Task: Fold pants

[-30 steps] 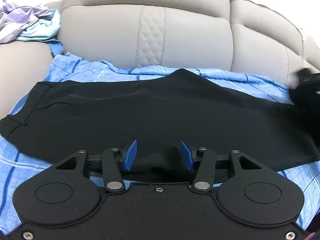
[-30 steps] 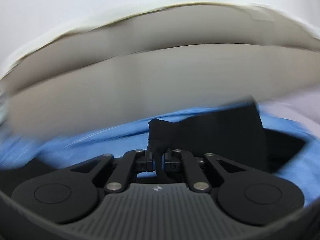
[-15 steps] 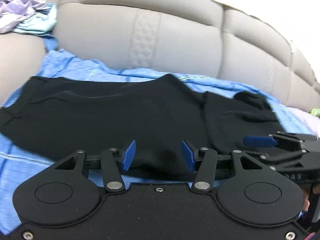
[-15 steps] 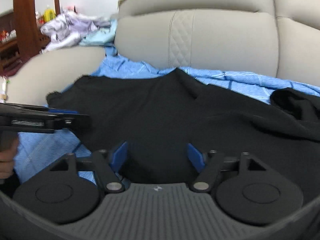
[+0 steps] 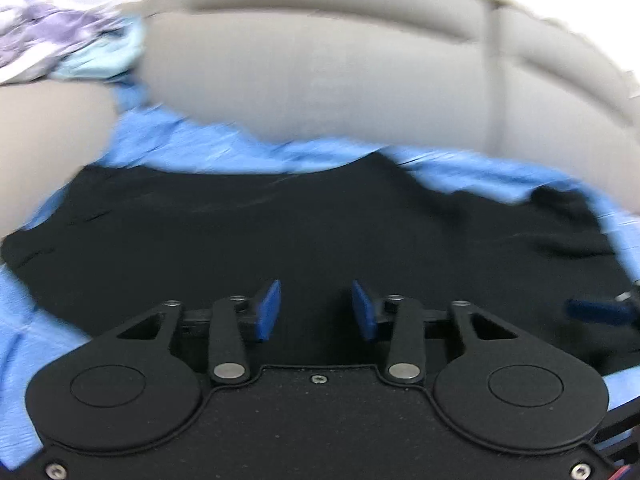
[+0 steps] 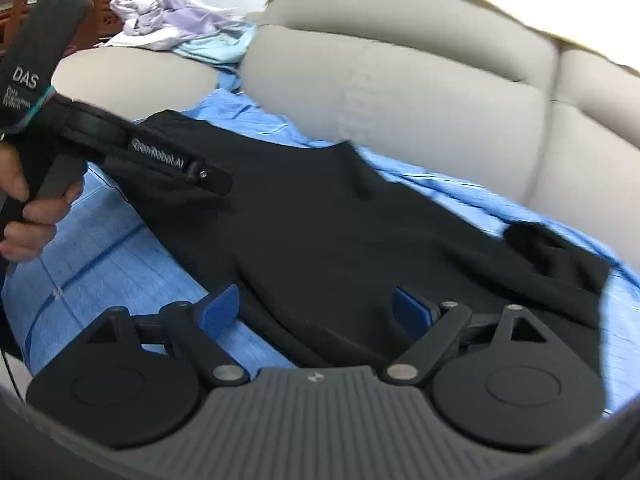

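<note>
A: Two grippers, both empty?

B: Yes. The left gripper (image 5: 316,310) has its blue pads (image 5: 267,310) apart with only dark cloth showing in the gap. The right gripper (image 6: 316,310) is spread wider, and nothing sits between its fingers.

A: Where are the black pants (image 6: 340,232)?

B: Spread over a blue sheet (image 6: 100,264) on the seat of a beige sofa (image 6: 420,92), running from near the sofa arm at the left across to the right.

A: How do they lie?

B: Mostly flat and smooth through the middle, with a peak in the far edge towards the backrest. At the right end the cloth is doubled over and bunched into a rumpled lump (image 6: 560,256). The near edge curves right up to the right gripper's fingers.

A: Anything else?

B: From the right wrist view a hand (image 6: 24,200) grips the left tool's handle above the pants' left end. A pile of pale clothes (image 6: 176,16) rests on the sofa arm. The left wrist view is blurred.
</note>
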`<state>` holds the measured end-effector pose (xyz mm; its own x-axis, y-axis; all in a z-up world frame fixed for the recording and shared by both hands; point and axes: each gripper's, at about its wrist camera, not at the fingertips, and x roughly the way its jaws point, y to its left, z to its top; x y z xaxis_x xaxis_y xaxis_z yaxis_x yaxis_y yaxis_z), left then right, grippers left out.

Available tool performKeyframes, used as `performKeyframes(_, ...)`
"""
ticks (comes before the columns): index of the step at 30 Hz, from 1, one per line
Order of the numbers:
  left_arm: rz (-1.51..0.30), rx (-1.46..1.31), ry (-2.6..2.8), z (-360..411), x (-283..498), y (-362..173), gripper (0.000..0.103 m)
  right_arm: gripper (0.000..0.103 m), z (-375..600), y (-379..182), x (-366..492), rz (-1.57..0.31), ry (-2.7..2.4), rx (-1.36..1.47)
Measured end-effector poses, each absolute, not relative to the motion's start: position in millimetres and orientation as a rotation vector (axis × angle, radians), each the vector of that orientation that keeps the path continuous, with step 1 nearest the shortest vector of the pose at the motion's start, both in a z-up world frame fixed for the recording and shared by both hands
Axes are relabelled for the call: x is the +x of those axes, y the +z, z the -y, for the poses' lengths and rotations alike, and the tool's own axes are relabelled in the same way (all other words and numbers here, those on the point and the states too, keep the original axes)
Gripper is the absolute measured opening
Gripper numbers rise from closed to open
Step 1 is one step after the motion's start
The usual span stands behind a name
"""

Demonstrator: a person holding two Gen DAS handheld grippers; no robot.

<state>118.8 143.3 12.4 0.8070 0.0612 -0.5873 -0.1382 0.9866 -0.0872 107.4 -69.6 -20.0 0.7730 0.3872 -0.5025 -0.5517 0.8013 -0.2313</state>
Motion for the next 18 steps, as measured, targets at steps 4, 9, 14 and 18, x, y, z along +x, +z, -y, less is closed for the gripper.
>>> performKeyframes(4, -0.627, -0.133, 0.137, -154.1, 114.4, 6.7, 0.033, 0.06, 62.2, -28.3, 130.7, -0.489, 0.539, -0.288)
performKeyframes(9, -0.625, -0.063, 0.132, -142.8, 117.6, 5.2, 0.033, 0.005, 118.8, -7.8, 135.1, -0.477, 0.441, -0.103)
performKeyframes(14, -0.628, -0.071, 0.123, -144.8, 117.7, 5.5, 0.034, 0.004, 234.3, 22.0, 131.8, -0.388, -0.071, -0.028)
performKeyframes(18, -0.625, -0.055, 0.124, -143.6, 117.2, 4.7, 0.034, 0.005, 363.9, 38.5, 123.5, -0.394, -0.506, 0.064)
